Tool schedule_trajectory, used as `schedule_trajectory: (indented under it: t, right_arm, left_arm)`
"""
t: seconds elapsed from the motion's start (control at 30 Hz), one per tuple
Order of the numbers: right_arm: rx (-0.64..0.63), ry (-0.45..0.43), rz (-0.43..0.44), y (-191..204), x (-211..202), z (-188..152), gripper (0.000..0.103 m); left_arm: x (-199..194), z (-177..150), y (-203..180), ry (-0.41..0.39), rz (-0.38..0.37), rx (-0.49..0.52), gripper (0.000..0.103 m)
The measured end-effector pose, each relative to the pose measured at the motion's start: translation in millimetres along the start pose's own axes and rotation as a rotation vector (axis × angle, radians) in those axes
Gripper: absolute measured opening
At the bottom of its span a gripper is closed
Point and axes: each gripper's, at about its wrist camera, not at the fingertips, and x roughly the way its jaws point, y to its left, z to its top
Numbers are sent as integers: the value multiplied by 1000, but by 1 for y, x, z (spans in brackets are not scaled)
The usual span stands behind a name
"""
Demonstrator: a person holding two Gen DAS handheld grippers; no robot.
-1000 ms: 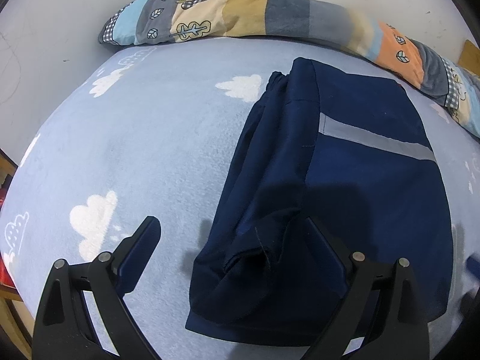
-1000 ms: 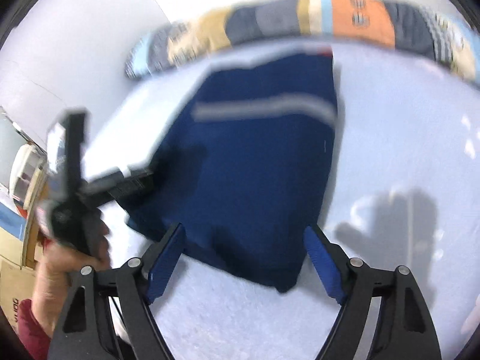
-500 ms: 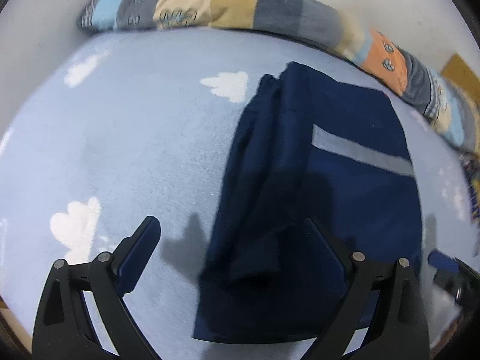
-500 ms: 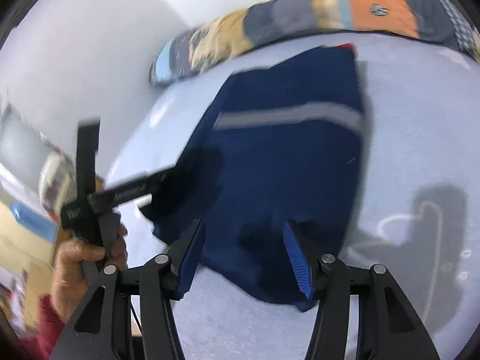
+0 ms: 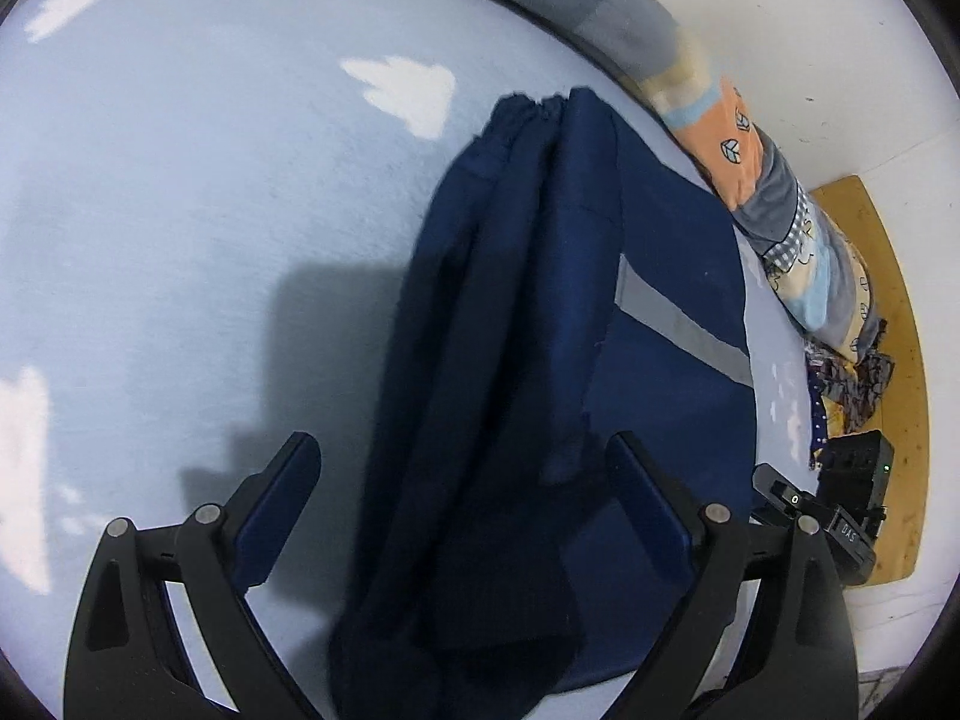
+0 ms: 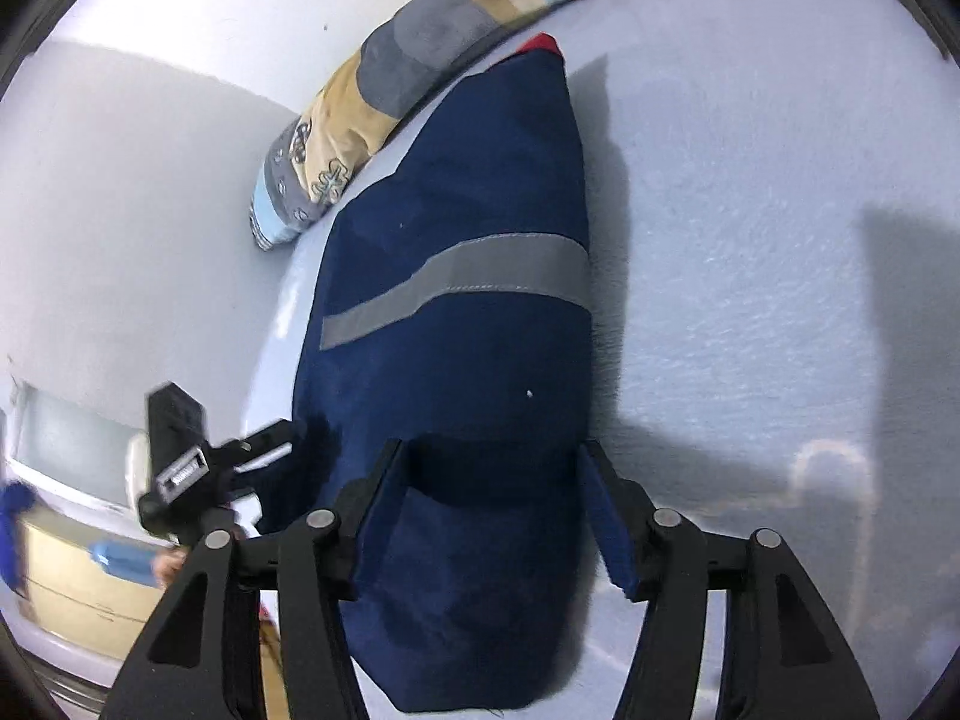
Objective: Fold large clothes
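A navy garment [image 5: 540, 360] with a grey reflective stripe [image 5: 678, 324] lies folded on the light blue cloud-print bedsheet [image 5: 180, 210]. My left gripper [image 5: 462, 480] is open, its fingers on either side of the garment's near left edge, where loose folds bunch up. In the right wrist view the same garment [image 6: 468, 312] fills the middle. My right gripper [image 6: 492, 480] is open, narrower than the left, its fingers straddling the garment's near end. The left gripper also shows in the right wrist view [image 6: 198, 468], at the garment's left edge.
A long patchwork bolster [image 5: 750, 150] runs along the far side of the bed against the white wall [image 6: 120, 180]. A wooden board [image 5: 888, 360] and crumpled patterned cloth [image 5: 852, 384] lie at the right. A box and window frame [image 6: 60, 510] show at the lower left.
Both grippers have moved in closer over the garment's near end and tilted. The right gripper's fingers have narrowed from wide open. The garment has stayed in place.
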Motion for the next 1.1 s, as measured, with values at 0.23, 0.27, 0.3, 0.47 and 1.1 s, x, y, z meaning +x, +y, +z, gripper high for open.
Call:
schedule_trajectory:
  t: [0.23, 0.27, 0.3, 0.47, 1.1]
  right_arm:
    - [17, 32, 56, -9, 23, 17, 73]
    - [24, 39, 69, -9, 27, 19, 73]
    - [28, 42, 80, -10, 31, 21, 74]
    - [-48, 27, 28, 2, 41, 20, 72]
    - [-259, -83, -64, 58, -17, -2, 45]
  left_arm:
    - [20, 7, -3, 19, -22, 22, 96]
    - [20, 6, -4, 21, -41, 22, 95]
    - [20, 5, -6, 21, -57, 23, 92]
    - [27, 0, -35, 9, 78, 109, 56]
    - [0, -46, -70, -78, 55, 194, 22]
